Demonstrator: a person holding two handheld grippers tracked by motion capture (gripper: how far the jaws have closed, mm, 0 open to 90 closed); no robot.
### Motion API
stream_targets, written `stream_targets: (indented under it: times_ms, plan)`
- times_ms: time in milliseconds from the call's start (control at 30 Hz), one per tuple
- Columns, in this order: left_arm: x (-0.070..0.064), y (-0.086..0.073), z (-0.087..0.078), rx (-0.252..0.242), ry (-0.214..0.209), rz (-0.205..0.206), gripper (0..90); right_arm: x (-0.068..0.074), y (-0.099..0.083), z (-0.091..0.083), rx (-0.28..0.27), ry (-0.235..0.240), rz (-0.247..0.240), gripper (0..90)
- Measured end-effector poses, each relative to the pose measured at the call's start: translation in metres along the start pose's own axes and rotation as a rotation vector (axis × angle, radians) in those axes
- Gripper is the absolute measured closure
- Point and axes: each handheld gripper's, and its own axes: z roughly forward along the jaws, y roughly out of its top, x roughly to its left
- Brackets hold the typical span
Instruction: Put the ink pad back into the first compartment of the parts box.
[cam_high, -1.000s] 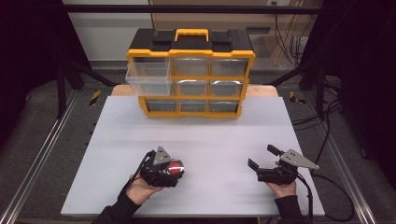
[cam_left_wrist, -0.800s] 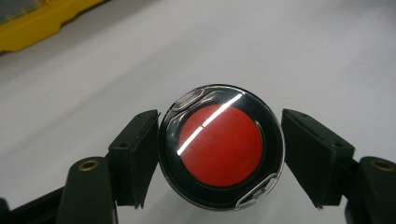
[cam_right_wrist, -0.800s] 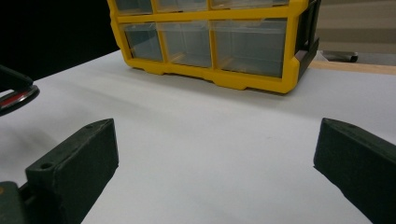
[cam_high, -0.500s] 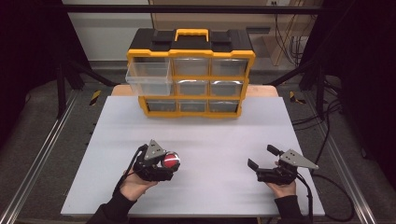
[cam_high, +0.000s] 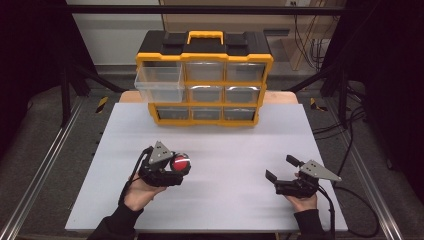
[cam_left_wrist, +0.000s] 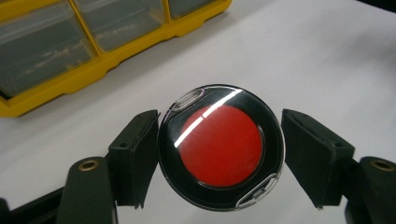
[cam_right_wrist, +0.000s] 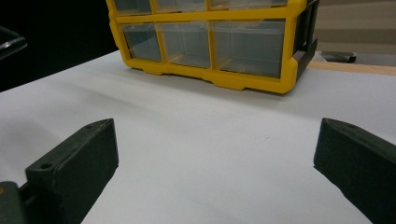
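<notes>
Left gripper (cam_high: 176, 169): grips a red round disc (cam_high: 180, 162) near the worktop's (cam_high: 225, 145) front.
Right gripper (cam_high: 280, 172): jaws apart, empty.
Yellow organizer (cam_high: 205, 80): top-left drawer (cam_high: 158, 84) pulled out.

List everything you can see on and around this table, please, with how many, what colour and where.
Round case: one, black rim, red middle, clear lid, between the left gripper's jaws, near-left part of the table.
Drawer cabinet: one, yellow frame, black top, clear drawers, far edge of the table.
Pulled-out drawer: one, clear, top left of the cabinet.
Table: one, white top.
Frame rails: grey metal, along both sides of the table.
Left gripper: one, black, around the case.
Right gripper: one, black, jaws apart, near-right part of the table.
Hands: two, one on each gripper.
</notes>
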Motion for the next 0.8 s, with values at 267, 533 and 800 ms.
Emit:
stream_targets:
  times_ms: [267, 533, 800]
  plan:
    - [0.003, 0.01, -0.009, -0.036, 0.007, 0.0, 29.3, 0.0, 0.0, 0.0, 0.0, -0.001, 0.0, 0.4]
    - [0.01, 0.019, -0.018, -0.072, 0.021, 0.0, 29.3, 0.0, 0.0, 0.0, 0.004, -0.002, 0.001, 0.5]
    - [0.017, 0.028, -0.025, -0.102, 0.031, -0.008, 29.3, -0.001, 0.0, 0.0, 0.002, -0.002, 0.0, 0.4]
